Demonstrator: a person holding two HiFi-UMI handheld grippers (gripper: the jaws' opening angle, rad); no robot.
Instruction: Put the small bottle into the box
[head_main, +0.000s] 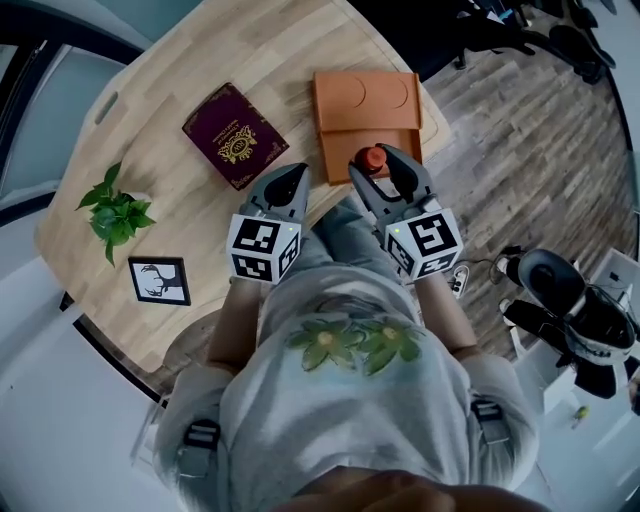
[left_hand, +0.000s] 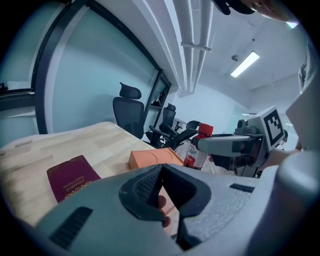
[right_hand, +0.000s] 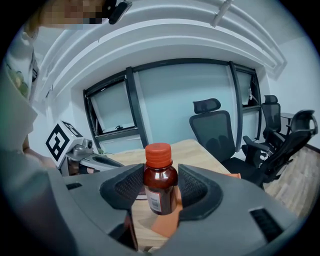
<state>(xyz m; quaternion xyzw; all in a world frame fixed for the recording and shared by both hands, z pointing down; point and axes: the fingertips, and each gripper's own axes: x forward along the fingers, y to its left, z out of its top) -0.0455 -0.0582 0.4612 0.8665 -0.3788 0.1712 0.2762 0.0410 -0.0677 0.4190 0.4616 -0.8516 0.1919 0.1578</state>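
The right gripper (head_main: 385, 165) holds a small brown bottle (right_hand: 160, 185) upright, its fingers (right_hand: 127, 187) closed on the glass below the red cap. The bottle's white label is too blurred to read. It hangs over the near end of the orange box (head_main: 365, 105) on the desk (head_main: 200, 60). The left gripper (head_main: 288, 185) is just to the left, its fingers (left_hand: 145, 187) narrow and empty. Farther left lies a maroon booklet (head_main: 235, 135) whose gold lettering is unreadable.

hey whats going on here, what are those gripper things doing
The person's right hand-held gripper grips a small red-capped bottle, upright, by the near edge of the orange box on the wooden table. The left hand-held gripper is shut and empty beside it. The bottle isn't in the box yet.
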